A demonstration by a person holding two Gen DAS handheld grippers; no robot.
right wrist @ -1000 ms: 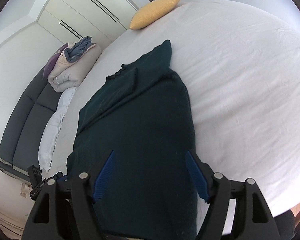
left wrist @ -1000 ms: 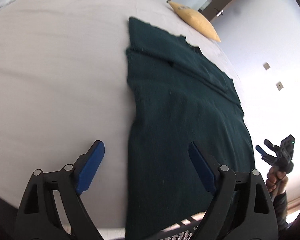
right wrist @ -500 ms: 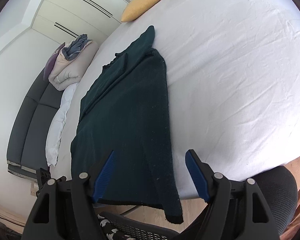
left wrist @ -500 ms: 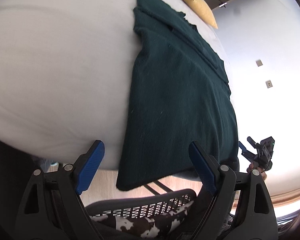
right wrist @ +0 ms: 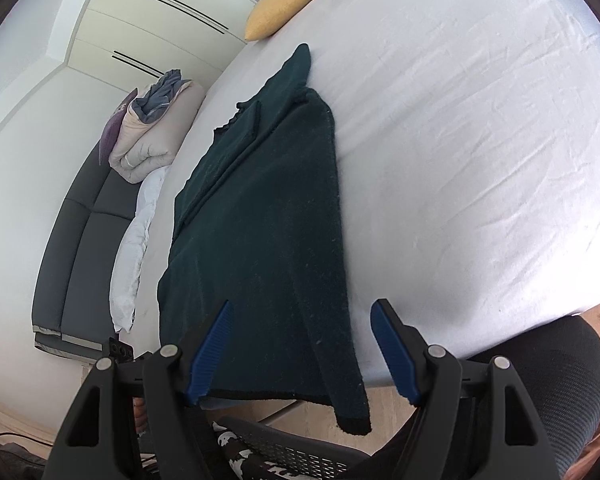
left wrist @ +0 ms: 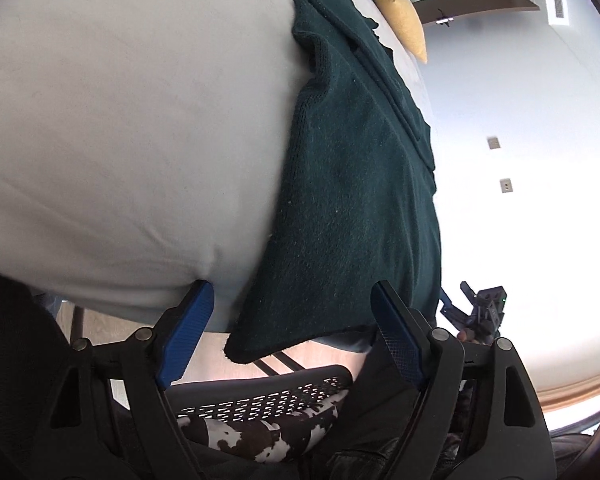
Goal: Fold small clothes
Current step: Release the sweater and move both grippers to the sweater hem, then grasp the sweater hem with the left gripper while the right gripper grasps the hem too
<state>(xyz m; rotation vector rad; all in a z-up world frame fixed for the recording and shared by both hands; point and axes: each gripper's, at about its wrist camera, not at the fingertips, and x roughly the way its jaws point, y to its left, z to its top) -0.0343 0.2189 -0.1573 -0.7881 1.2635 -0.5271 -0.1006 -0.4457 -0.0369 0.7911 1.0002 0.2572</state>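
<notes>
Sweater (left wrist: 360,200) overhangs bed (left wrist: 120,120); both grippers' fingers (left wrist: 186,332) spread, level.

Black tool (left wrist: 292,336), blue ribbed pads (left wrist: 186,332)

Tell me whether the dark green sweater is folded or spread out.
Partly folded: the dark green sweater lies lengthwise on the bed, a layer doubled over along its length, its hem hanging off the near edge.

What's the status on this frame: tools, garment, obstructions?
Left tool open, empty. Right tool open, empty. Dark green knit sweater flat on white bed, hem hanging off the near edge. Nothing blocking.
</notes>
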